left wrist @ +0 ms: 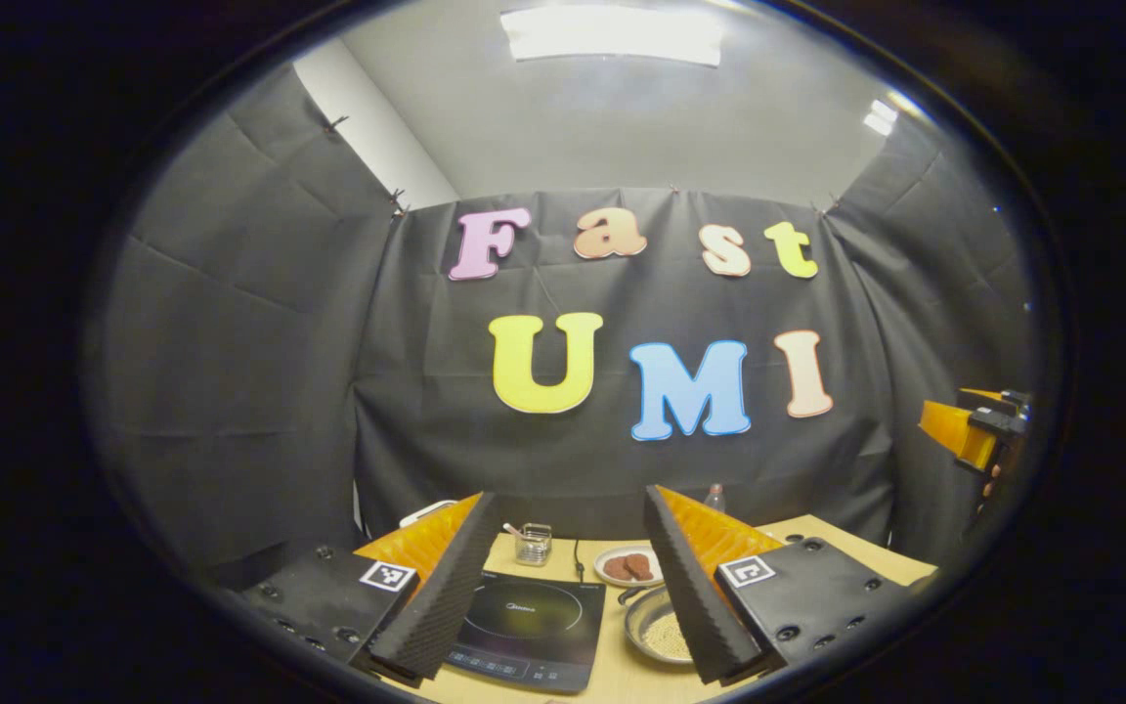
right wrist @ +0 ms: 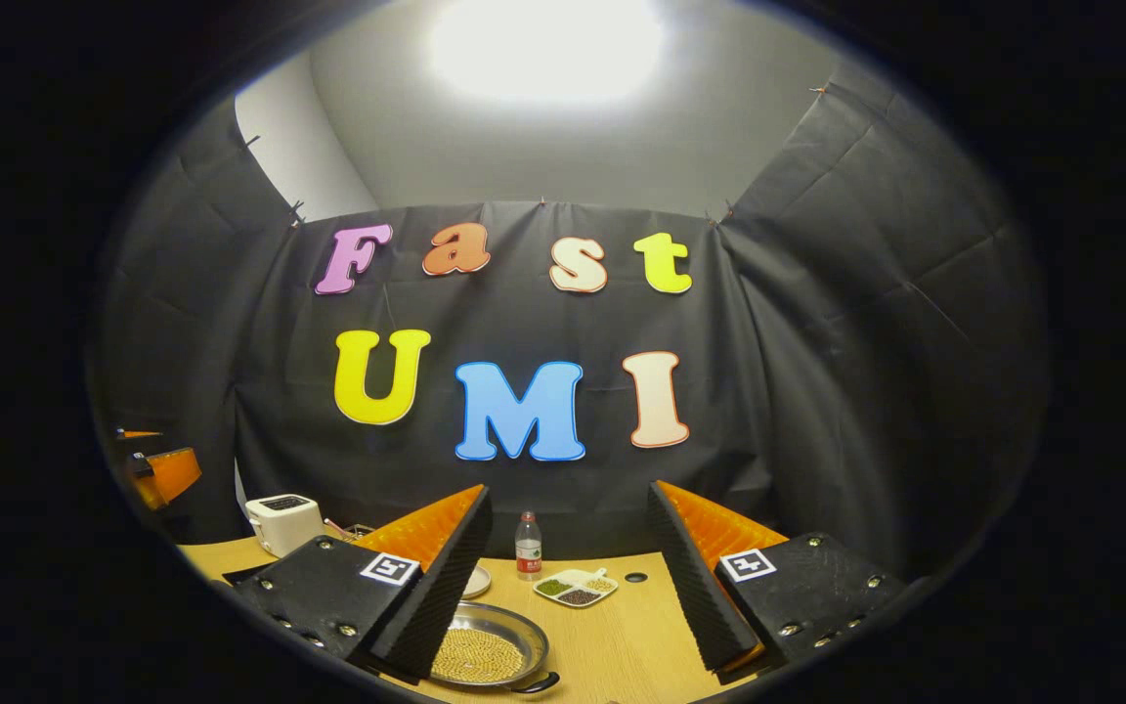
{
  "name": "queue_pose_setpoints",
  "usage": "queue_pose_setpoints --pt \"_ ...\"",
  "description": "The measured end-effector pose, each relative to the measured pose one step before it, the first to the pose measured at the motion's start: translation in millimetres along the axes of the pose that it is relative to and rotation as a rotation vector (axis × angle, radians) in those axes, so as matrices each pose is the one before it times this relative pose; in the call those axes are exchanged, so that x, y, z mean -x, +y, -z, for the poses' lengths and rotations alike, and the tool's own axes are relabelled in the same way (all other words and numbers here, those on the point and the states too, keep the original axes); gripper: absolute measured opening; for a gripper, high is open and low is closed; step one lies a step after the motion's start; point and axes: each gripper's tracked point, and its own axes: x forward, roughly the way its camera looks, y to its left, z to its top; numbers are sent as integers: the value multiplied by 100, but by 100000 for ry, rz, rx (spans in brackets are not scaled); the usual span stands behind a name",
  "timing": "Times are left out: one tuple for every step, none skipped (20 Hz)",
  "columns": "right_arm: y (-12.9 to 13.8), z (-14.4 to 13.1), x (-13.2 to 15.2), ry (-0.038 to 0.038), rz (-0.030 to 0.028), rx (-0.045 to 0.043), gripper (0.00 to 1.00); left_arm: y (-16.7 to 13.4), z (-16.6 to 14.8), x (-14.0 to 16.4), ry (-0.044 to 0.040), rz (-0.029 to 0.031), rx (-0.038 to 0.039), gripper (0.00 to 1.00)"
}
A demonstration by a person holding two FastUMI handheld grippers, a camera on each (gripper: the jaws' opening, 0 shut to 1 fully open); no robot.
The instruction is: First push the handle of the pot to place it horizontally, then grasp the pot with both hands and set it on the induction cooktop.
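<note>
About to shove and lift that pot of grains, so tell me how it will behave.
The pot looks like thin, shallow metal, so probably stiff and fairly slick on the wooden table. Its loose grains add weight and could spill if it tilts. The dark handle sits off to one side, so a push there likely turns the pot rather than sliding it.

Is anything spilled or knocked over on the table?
No, nothing stands out. The pot sits flat on the table, its grains all inside, beside the induction cooktop. The bottle stands upright.
</note>
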Motion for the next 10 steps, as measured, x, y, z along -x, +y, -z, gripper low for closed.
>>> queue_pose_setpoints --pt "-256 102 -30 464 1046 -205 86 20 -92 -268 -80 563 -498 99" --pt "-91 190 57 814 605 -572 84 -7 13 -207 -72 294 -572 99" --pt "135 323 12 1549 124 -464 79 36 -156 -211 -121 457 -90 98" --pt "-120 334 34 616 1221 -277 79 85 -111 -160 -239 531 296 97" --pt "-29 65 -210 393 -47 -428 56 105 -204 -49 -429 307 302 96" --pt "652 389 58 1428 -1439 -129 55 171 -113 -119 -541 298 -91 94" --pt "768 79 -15 716 -2606 926 50 303 -77 -145 -361 134 -476 97" --pt "-249 168 -102 -1302 568 1120 34 323 70 -204 -235 125 -491 99" --pt "1001 -476 10 -701 -3762 450 19 281 53 -152 -9 152 -277 99" --pt "1689 473 -4 1494 -4642 654 19 328 401 -148 330 170 -32 99"
